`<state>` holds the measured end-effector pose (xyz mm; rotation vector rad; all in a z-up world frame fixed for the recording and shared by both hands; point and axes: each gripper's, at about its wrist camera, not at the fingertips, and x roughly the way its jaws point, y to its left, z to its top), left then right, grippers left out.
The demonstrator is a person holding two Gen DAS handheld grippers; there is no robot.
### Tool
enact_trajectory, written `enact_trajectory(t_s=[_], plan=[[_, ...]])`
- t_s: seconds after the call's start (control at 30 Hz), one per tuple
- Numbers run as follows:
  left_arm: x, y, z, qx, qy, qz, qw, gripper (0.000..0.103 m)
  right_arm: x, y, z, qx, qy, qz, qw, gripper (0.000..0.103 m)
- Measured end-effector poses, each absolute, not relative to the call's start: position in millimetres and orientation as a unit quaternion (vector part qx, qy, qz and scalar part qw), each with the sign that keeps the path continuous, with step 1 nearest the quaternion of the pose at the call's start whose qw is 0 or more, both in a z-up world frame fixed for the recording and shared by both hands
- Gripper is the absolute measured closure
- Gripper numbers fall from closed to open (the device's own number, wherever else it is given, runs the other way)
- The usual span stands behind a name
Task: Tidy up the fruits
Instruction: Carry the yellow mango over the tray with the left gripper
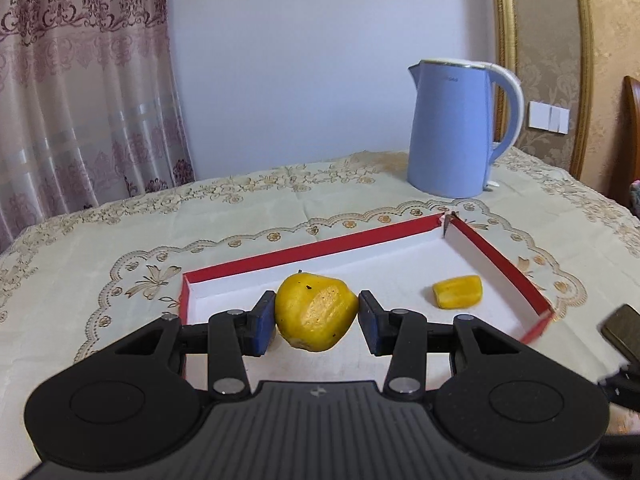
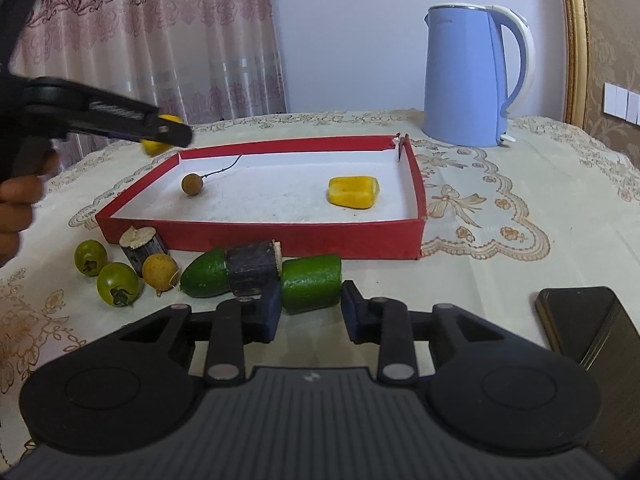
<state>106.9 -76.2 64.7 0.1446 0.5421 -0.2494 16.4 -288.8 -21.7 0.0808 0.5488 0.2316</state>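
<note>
1. Fruit is being sorted into a red tray (image 2: pixel 256 238) with a white floor, set on a cloth-covered table (image 2: pixel 520 248).
2. Two pieces are seen lying inside it in the right wrist view: a yellow chunk (image 2: pixel 353 192) toward 3 o'clock and a small brown longan (image 2: pixel 192 185) with a thin stalk toward 9 o'clock.
3. A third piece, a yellow pear (image 1: pixel 316 311), is held in the left gripper (image 1: pixel 316 320); both blue pads are pressed against its sides. It is carried above the tray's near left part and has not been set down.
4. From the right wrist view the same gripper is seen at 10 o'clock, past the tray's far left corner, with yellow showing at its tip.
5. The right gripper (image 2: pixel 311 312) is drawn narrow around a green cut piece (image 2: pixel 312 283) in front of the tray's near wall; whether the pads are actually pressing it cannot be told for sure, though the fit looks tight.
6. Outside the tray, along its near wall from 8 to 6 o'clock, are two green tomatoes (image 2: pixel 105 274), a second longan (image 2: pixel 160 272), a pale-topped stub (image 2: pixel 140 245), a green tip (image 2: pixel 206 274) and a dark block (image 2: pixel 252 268).
7. By this count, roughly a third of the job is judged done; the pear's release and the near row remain.
8. A blue kettle (image 2: pixel 472 76) and a phone (image 2: pixel 588 324) are left aside.
</note>
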Motion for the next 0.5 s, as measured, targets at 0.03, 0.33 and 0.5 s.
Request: enact_trajectory(t_s=[0.03,0.33,0.5], plan=[[111.2,-78.5,63.1,0.07,0.272,-0.122,0.952,0.06,16.7,-289.2,-21.9,0.042,0.271,0.115,0.955,0.073],[127.5,-90.1,52.8,0.074,0.288,-0.114,0.948,0.06,16.8,-291.4,-22.2,0.052,0.271,0.117,0.954,0.073],[137.7,-95.3,50.8,0.082,0.292,-0.11,0.946,0.06,17.6,-291.5,-22.2,0.053,0.272,0.117,0.954,0.073]])
